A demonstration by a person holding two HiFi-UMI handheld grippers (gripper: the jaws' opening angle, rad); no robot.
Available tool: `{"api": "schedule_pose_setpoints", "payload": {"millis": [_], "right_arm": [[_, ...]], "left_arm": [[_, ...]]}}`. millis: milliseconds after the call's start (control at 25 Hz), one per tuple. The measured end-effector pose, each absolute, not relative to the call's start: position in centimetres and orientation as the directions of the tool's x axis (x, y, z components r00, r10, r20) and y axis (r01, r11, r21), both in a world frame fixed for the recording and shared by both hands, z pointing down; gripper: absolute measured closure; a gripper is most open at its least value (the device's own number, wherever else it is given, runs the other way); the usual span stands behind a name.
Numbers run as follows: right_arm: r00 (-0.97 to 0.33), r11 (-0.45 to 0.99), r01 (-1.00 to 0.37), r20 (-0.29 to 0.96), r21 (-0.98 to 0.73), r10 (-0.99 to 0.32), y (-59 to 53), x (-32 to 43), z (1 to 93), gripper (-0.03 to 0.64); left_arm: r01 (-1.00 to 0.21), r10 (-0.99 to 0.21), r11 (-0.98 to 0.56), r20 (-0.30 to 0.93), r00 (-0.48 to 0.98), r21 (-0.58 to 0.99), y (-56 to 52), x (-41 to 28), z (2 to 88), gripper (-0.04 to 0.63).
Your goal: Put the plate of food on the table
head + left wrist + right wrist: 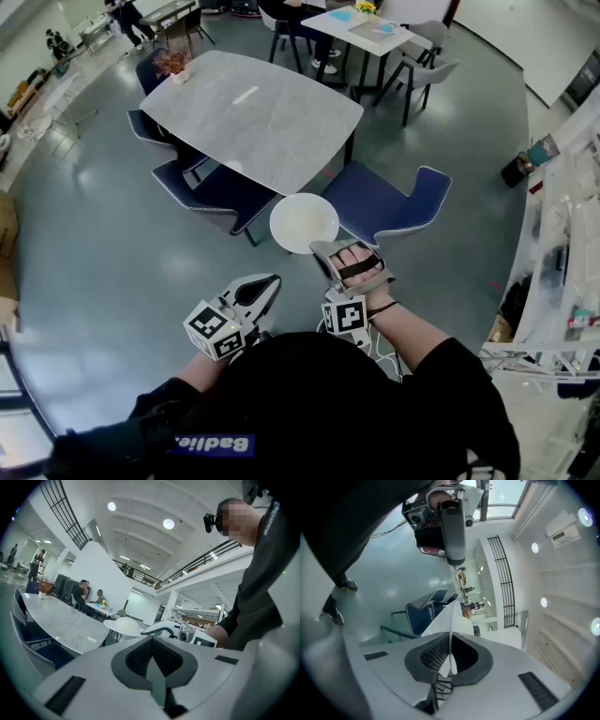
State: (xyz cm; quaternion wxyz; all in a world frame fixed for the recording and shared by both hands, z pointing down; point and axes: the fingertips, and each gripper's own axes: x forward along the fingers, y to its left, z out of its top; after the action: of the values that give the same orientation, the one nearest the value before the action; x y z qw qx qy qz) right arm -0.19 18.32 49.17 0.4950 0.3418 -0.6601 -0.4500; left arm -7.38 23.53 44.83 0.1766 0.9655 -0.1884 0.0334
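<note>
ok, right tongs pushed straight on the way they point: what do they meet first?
The right tongs are shut on the white plate, pointing at the near edge of the grey table. That edge likely comes first, plate rim leading; the blue chairs sit either side. Depth is unclear.

Lighting: bright, even, indoor, from round recessed ceiling lamps [168, 524]. Glare: pale streak on the grey marble-patterned oval counter [246, 95]; soft sheen on the glossy grey-green floor [75, 281]. Shadows: faint. Distortion: strong fisheye bending, with dark corners in both gripper views.
</note>
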Motion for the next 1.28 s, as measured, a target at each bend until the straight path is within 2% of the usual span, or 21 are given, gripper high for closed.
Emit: {"api": "schedule_pose_setpoints", "payload": {"millis": [800, 1280], "right_arm": [[-0.288, 0.326, -0.021, 0.306, 0.945, -0.907, 18.4, -0.5, 48.7, 0.598], [-0.324, 0.321, -0.022, 0.297, 0.947, -0.898, 17.1, 2.1, 48.7, 0.598]], "left_arm": [[-0.391, -0.363, -0.855, 0.147, 0.92, 0.341, 24.9, -7.4, 45.7, 0.588], [-0.429, -0.397, -0.842, 0.165, 0.903, 0.326, 24.1, -4.5, 45.6, 0.588]]}}
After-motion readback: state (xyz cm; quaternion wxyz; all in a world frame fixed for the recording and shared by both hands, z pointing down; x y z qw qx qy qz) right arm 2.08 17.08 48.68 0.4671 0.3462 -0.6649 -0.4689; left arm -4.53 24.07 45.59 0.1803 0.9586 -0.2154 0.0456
